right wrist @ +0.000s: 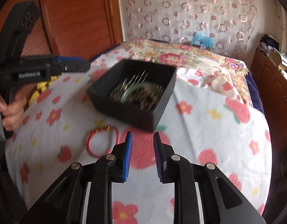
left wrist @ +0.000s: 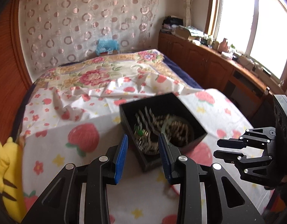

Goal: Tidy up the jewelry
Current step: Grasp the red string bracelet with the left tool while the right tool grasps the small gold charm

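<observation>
A black open box (left wrist: 188, 108) sits on the strawberry-print bedsheet and holds a silver comb-like hairpiece (left wrist: 145, 115), a pale green bangle (left wrist: 168, 123) and beaded chains. My left gripper (left wrist: 143, 145) is open and empty, just in front of the box's near corner. In the right wrist view the same box (right wrist: 162, 100) lies ahead, and a red and gold bangle (right wrist: 102, 143) lies on the sheet to the front left of it. My right gripper (right wrist: 142, 141) is open and empty, beside the red bangle and short of the box. The left gripper (right wrist: 76, 65) shows at the upper left.
A yellow plush toy (left wrist: 7, 171) lies at the bed's left edge. A floral quilt (left wrist: 98, 72) covers the far half of the bed. Wooden cabinets (left wrist: 208, 59) with clutter run under the window on the right. A wooden headboard (right wrist: 74, 18) stands on the left.
</observation>
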Motion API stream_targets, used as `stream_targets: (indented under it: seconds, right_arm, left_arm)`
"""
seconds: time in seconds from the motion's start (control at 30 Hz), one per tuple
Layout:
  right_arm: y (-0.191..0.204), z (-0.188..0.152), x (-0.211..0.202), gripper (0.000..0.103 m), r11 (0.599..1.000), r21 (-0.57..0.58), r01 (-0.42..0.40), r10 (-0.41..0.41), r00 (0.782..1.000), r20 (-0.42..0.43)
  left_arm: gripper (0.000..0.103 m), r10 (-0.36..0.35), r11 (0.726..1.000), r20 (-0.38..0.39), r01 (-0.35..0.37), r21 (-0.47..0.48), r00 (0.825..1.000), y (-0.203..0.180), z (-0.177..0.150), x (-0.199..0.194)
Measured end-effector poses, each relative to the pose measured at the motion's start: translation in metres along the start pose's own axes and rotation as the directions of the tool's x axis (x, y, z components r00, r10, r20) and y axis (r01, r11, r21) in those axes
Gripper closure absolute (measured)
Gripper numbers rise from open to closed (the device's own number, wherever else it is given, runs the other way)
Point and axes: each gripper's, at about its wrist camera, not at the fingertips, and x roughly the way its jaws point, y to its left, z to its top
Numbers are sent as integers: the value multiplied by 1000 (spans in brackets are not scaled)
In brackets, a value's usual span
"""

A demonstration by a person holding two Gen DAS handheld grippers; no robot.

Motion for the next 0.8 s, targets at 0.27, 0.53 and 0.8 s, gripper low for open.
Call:
stream_targets:
  seconds: [0.27, 0.53, 0.8]
  right_arm:
    - [20, -18, 18, 78, 998, -60, -4, 0, 998, -64]
    - [27, -23, 27, 78, 997, -78, 11, -18, 996, -91]
    - [31, -27, 26, 86, 996, -87, 16, -24, 996, -91]
  left_arm:
    - [71, -24, 1000, -53, 24, 0, 998, -9, -26, -4]
    - [71, -55, 999, -141, 54, -9, 989, -22, -50, 26]
    - [71, -93, 996, -154, 90, -26, 984, -30, -54, 33]
